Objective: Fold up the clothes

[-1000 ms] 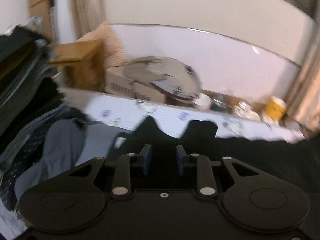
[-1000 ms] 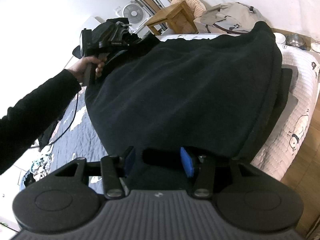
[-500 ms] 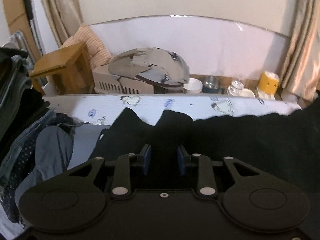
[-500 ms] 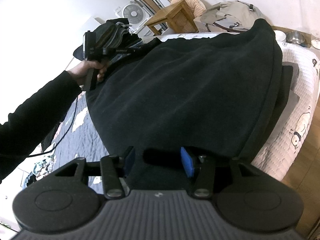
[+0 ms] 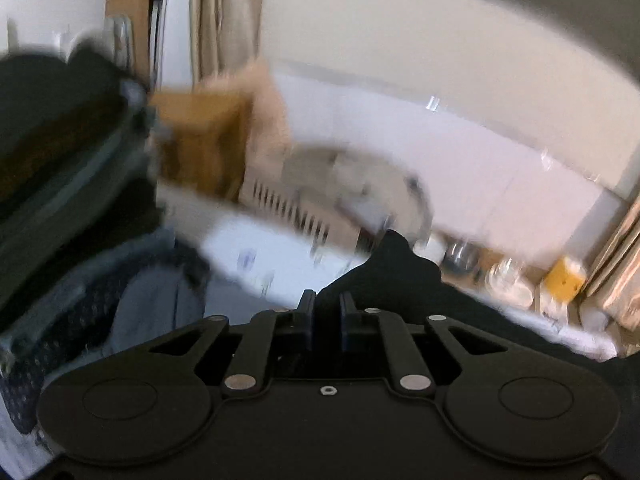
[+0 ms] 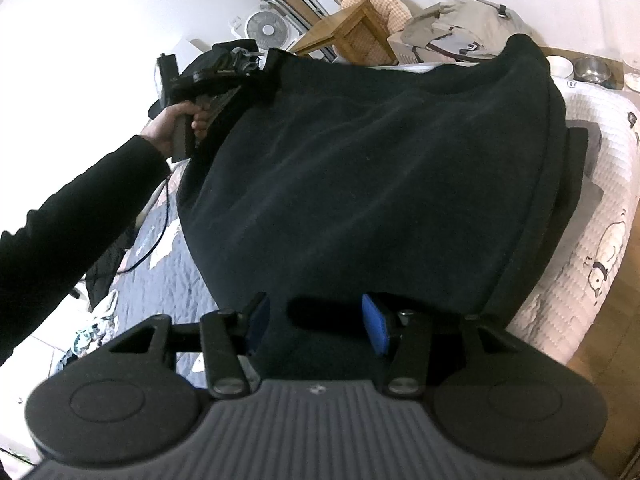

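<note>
Spreading: black garment [image 6: 380, 184] is stretched flat over the bed [image 6: 592, 208], held at 2 edges so it can be folded.
Bed: white quilt shows past the garment's right side.
Right gripper [image 6: 316, 320]: at the garment's near hem, jaws half-apart around bunched cloth, probably pinning it.
Left gripper [image 5: 323, 316]: at the garment's far corner, jaws closing on black cloth; view blurred.

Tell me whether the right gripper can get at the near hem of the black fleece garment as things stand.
Probably yes. The right gripper already has its jaws apart around the near hem of the black fleece garment, with nothing between them but fabric. The left gripper is closing on the far corner, well clear.
</note>
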A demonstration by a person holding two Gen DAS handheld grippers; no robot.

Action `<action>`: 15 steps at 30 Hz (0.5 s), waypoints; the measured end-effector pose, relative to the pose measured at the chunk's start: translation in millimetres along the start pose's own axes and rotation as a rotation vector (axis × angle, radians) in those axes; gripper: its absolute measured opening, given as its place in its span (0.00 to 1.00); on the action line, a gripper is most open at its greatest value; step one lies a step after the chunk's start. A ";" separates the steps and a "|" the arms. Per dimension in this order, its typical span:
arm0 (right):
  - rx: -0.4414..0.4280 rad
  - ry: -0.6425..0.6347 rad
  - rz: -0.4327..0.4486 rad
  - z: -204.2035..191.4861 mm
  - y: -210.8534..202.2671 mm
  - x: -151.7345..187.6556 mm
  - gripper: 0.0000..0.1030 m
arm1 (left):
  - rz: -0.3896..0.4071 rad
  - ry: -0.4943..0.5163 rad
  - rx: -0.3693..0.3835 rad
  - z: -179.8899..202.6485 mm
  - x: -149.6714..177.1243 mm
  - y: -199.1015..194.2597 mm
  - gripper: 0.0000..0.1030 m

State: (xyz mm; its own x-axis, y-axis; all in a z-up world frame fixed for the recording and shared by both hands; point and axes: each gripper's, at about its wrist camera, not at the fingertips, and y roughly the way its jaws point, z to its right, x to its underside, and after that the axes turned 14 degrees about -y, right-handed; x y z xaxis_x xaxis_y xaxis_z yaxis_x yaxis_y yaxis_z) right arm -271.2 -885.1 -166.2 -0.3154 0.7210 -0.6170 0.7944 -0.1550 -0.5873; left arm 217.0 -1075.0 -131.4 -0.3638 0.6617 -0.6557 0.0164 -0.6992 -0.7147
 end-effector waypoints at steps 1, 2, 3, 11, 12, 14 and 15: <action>-0.001 0.000 -0.001 0.2 0.0 0.2 0.49 | -0.046 0.030 -0.061 1.2 3.3 15.9 0.14; -0.002 0.001 -0.001 0.3 -0.2 0.3 0.49 | -0.092 0.029 -0.109 0.2 6.6 29.7 0.21; -0.003 0.004 -0.001 0.4 -0.3 0.4 0.49 | -0.109 0.007 -0.129 -2.7 8.2 36.5 0.24; -0.003 0.010 -0.003 1.1 1.5 0.0 0.49 | 0.107 -0.231 -0.046 -40.1 -5.9 -37.1 0.33; -0.003 0.010 -0.003 1.4 1.2 -0.6 0.49 | 0.114 -0.249 0.013 -42.1 -3.6 -51.7 0.33; -0.004 0.013 0.003 1.2 0.1 -1.6 0.49 | 0.099 -0.242 0.160 -35.4 13.9 -78.9 0.38; -0.004 0.011 0.005 0.8 0.0 -2.0 0.49 | 0.076 -0.237 0.228 -30.4 25.2 -87.7 0.44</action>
State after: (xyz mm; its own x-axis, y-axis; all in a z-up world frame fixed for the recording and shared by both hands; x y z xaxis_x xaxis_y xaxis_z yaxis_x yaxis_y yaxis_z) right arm -271.0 -887.1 -165.4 -0.3057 0.7280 -0.6137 0.7982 -0.1555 -0.5820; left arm 234.7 -988.8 -92.6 -0.5767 0.5426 -0.6107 -0.1474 -0.8044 -0.5755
